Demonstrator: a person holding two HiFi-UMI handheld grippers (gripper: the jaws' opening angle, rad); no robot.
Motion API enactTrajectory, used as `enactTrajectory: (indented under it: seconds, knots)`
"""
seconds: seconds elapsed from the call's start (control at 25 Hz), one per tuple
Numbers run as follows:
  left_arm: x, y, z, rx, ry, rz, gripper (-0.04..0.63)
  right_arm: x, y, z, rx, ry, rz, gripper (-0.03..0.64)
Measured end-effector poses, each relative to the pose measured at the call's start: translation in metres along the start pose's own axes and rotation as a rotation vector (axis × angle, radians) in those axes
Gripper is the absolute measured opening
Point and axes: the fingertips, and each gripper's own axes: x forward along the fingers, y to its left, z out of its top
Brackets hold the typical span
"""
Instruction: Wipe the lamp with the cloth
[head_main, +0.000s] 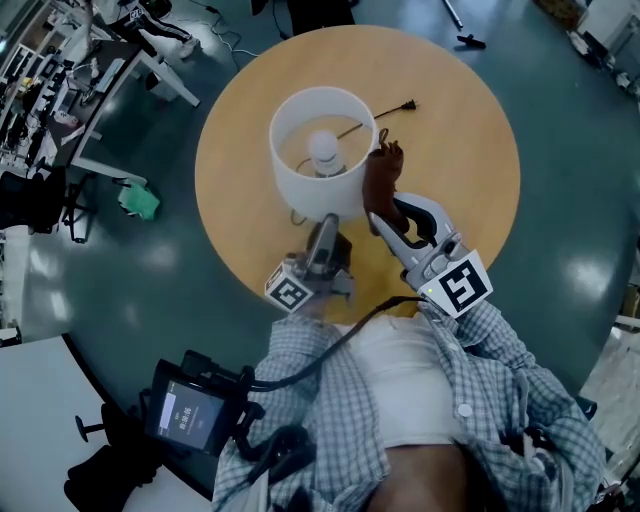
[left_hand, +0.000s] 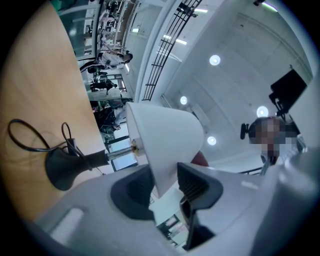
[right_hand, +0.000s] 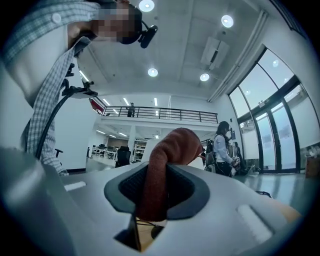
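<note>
Rust-brown cloth (head_main: 381, 178), gripped in my right claw (head_main: 388, 205), lies against the side of the white lamp (head_main: 325, 150) on the round wooden desk (head_main: 460, 150). My left claw (head_main: 324, 228) clamps the lampshade's (left_hand: 160, 140) lower rim. Push too hard and that thin lampshade may buckle, or the lamp tip.

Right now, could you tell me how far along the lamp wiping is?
Done: left gripper clamps the lampshade rim; right gripper grips the brown cloth. In hand: the cloth is at the lampshade's outer side, seemingly touching. Left: wiping the lampshade, apparently; no wiped area shows.
</note>
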Motion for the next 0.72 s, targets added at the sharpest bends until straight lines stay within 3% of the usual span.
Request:
enactTrajectory:
  seconds: [0.48, 0.72]
  knots:
    - [0.005, 0.006, 0.001, 0.018, 0.009, 0.000, 0.138, 0.055, 0.081, -0.009, -0.238, 0.138, 0.209, 0.091]
    - [0.008, 0.008, 0.002, 0.020, 0.010, 0.003, 0.138, 0.082, 0.085, -0.009, -0.236, 0.175, 0.217, 0.091]
